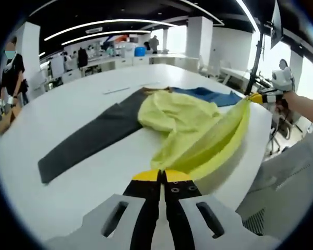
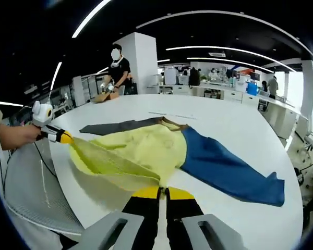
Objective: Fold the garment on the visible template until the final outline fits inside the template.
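A yellow garment lies partly on the white table, with one edge lifted and stretched between my two grippers. In the left gripper view my left gripper is shut on that edge at the near end. My right gripper comes in from the right, held by a hand, and pinches the far end. In the right gripper view my right gripper is shut on the yellow garment, and my left gripper holds the cloth taut at the left.
Dark grey trousers and a blue garment lie flat under and beside the yellow one. A mesh chair stands at the table's edge. A person stands beyond the table, with desks behind.
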`<state>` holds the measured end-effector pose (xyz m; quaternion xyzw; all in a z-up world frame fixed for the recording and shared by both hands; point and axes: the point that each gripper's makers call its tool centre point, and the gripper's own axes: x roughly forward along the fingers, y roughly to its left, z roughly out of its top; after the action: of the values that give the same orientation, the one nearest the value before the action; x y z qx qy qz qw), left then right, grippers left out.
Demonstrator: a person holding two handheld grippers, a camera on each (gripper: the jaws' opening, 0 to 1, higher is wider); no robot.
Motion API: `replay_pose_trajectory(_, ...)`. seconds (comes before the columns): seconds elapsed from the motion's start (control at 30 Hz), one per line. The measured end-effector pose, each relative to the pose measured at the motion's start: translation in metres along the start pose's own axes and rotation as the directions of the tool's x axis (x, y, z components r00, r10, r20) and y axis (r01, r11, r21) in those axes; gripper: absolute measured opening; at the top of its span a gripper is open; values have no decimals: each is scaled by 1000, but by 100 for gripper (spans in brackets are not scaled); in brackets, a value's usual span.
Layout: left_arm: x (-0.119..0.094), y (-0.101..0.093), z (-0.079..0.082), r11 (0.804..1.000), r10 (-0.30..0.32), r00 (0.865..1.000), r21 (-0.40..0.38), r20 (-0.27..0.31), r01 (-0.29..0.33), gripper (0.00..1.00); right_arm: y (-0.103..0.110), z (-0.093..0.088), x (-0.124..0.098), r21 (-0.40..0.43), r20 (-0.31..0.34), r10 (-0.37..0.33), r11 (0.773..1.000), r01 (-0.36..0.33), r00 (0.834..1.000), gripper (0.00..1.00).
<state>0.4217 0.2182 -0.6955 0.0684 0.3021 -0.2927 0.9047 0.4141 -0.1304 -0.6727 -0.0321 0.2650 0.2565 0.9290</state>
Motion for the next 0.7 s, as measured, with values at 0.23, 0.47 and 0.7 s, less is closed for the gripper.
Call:
replay_pose_trajectory(0.23,-3,-16,-14,999,-37,999,-9,-29,37,0,3,-25,-18,19,-37,1,1000,-1,999,0)
replay_pose_trajectory(0.47,-3,-36,-35,995,-98,991,-37,-92,95,0,5,-61,-31,57,-93,0,998,5,996,0)
replay_pose_trajectory(0.7,-6,-41,-47,991,-129,980,-55,-148,122,0,12,-82,-37,69,-131,11,998,-2,991,0)
